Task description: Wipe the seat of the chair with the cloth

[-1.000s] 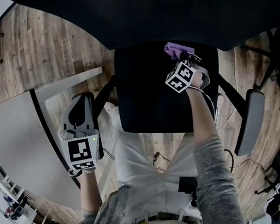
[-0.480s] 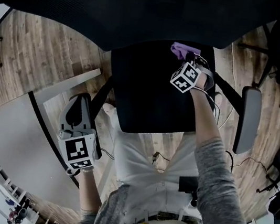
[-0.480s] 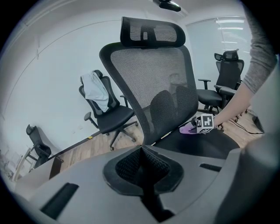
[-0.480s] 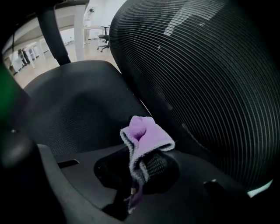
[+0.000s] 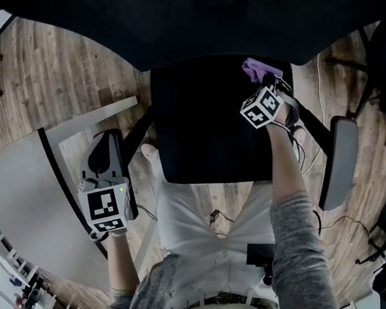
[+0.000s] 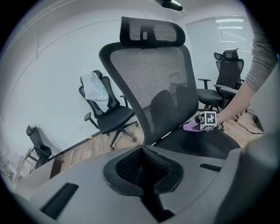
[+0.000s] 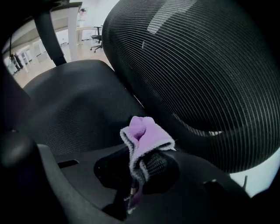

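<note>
Two grippers show in the head view: your right gripper is over the rear of the chair's black seat with the purple cloth bunched at its tip, while your left gripper hangs off the seat's side, well apart from the right one. In the left gripper view, its jaws are pressed together around nothing, and the seat lies ahead to their right. In the right gripper view, the jaws pinch the cloth close over the seat, beside the mesh backrest.
</note>
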{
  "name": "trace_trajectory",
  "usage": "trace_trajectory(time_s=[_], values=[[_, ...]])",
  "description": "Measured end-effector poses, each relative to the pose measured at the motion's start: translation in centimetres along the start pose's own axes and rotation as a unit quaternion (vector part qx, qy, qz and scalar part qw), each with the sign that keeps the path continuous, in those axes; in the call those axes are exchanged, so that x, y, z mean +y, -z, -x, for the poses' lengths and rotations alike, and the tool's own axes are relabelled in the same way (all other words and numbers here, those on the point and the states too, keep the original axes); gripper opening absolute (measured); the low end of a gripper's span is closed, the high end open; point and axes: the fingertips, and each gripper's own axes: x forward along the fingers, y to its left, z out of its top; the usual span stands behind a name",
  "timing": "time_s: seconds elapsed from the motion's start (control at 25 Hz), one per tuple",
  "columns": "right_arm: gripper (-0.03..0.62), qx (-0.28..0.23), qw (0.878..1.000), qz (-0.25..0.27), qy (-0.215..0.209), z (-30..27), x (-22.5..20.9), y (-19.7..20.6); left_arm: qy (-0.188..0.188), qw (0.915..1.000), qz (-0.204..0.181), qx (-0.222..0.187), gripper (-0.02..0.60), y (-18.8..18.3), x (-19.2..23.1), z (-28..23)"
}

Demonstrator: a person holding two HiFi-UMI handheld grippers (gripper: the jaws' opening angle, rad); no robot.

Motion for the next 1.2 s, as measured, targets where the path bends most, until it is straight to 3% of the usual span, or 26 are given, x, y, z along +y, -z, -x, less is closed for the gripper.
trace_trajectory(time_s=[0.56,1.2], values=[[0.048,0.019,0.997,-0.068,0.021,1.8,-2.1,4.1,-0.004,1.0000,-0.003,0.002,0.009,0.0,-0.2,-0.1],[0.048,0.024,0.996,-0.080,0.010,1.4,-2.1,4.4,-0.002,1.0000,-0.001,0.000,0.009,0.0,0.0,-0.2]])
